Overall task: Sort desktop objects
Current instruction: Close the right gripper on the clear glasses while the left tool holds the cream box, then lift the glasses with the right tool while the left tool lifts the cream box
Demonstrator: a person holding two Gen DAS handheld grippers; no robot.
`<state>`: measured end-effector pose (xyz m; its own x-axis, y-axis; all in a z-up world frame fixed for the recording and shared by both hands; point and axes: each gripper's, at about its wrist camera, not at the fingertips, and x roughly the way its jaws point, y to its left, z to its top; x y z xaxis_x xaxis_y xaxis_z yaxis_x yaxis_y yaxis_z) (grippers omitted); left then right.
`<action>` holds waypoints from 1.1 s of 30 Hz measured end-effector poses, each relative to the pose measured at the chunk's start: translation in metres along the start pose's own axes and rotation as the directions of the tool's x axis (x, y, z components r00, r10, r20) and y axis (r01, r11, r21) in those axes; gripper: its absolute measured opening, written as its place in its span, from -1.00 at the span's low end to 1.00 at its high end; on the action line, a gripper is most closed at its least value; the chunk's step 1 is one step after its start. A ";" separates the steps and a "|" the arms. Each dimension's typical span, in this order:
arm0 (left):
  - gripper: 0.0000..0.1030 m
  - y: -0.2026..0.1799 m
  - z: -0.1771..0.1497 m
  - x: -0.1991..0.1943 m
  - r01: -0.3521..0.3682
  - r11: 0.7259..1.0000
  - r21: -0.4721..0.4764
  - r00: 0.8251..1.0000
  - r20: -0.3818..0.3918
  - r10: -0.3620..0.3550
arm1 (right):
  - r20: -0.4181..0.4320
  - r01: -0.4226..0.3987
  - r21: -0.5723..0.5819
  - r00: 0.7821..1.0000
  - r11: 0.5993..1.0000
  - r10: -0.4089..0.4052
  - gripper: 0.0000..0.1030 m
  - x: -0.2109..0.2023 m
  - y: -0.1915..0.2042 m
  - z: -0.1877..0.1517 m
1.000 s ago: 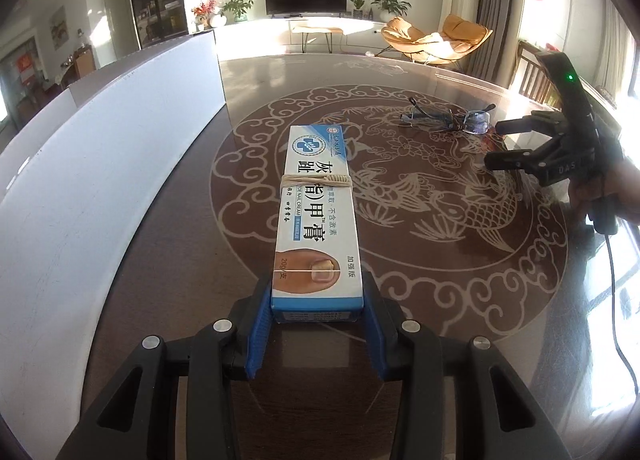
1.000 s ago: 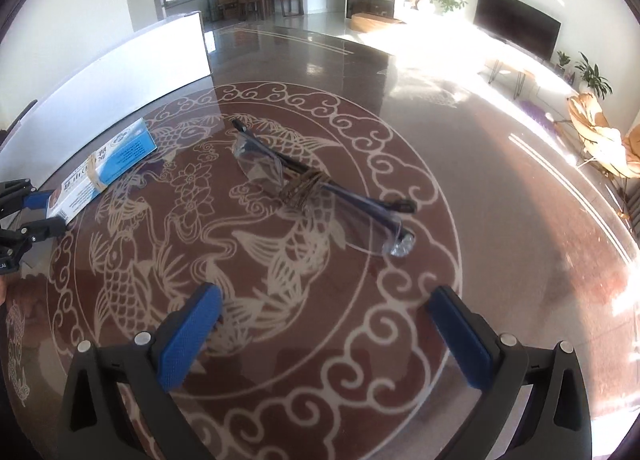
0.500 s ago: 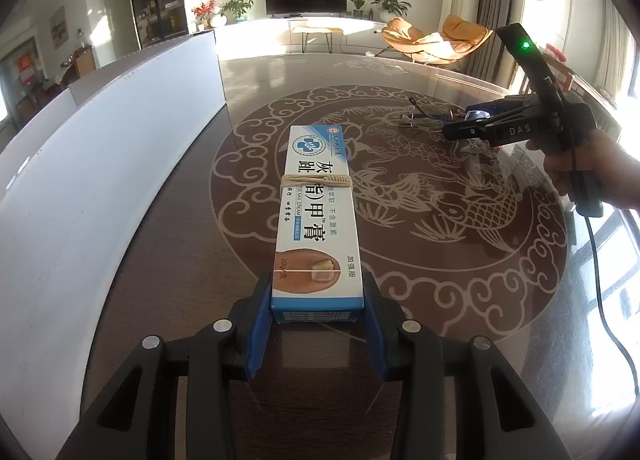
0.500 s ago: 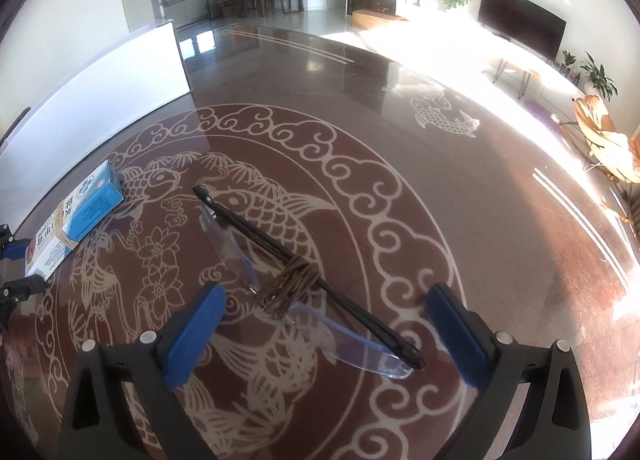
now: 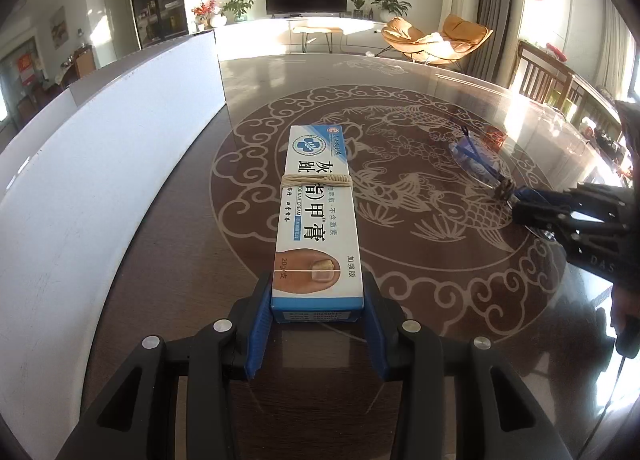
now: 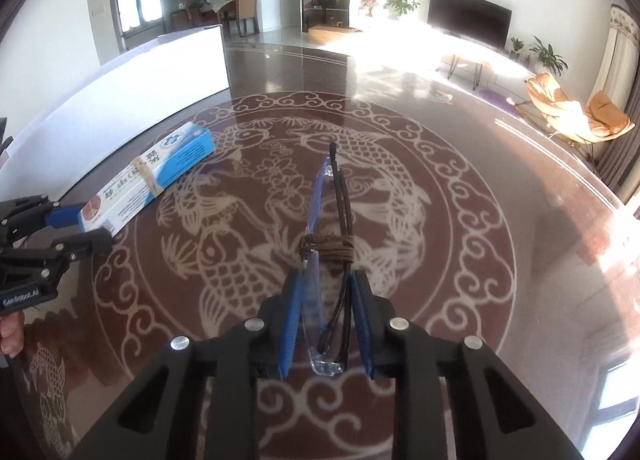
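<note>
A long white-and-blue nail cream box (image 5: 316,212), bound with a tan cord, lies flat on the dark table, and my left gripper (image 5: 316,312) is shut on its near end. Folded glasses (image 6: 328,220) with clear lenses and dark arms, tied with brown cord, stand edge-up between the blue pads (image 6: 291,316) of my right gripper (image 6: 326,316), which is shut on them. The left wrist view shows the right gripper (image 5: 520,204) at the far right, holding the glasses (image 5: 476,160). The right wrist view shows the box (image 6: 160,176) and the left gripper (image 6: 84,228) at the left.
A tall white board (image 5: 100,164) runs along the table's left side, close to the box. The glossy brown tabletop (image 6: 440,220) bears a pale koi and cloud pattern. A hand (image 5: 624,300) holds the right gripper's handle. Chairs and a TV stand beyond the table.
My right gripper moved in over the glasses and shut on them, from wide open. The left gripper and the box stayed put.
</note>
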<state>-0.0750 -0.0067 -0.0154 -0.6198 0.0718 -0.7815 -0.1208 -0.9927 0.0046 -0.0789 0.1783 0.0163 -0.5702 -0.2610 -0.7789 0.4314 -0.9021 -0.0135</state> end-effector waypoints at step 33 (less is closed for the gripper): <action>0.97 0.001 -0.016 -0.001 -0.012 1.000 -0.006 0.996 -0.084 0.011 | -0.076 0.038 0.057 0.997 0.998 -0.034 1.00 -0.032 0.011 -0.050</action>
<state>-0.0619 -0.0097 -0.0248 -0.5539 0.0525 -0.8309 -0.1092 -0.9940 0.0100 -0.0208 0.1939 0.0094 -0.5297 -0.2038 -0.8234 0.3688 -0.9295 -0.0072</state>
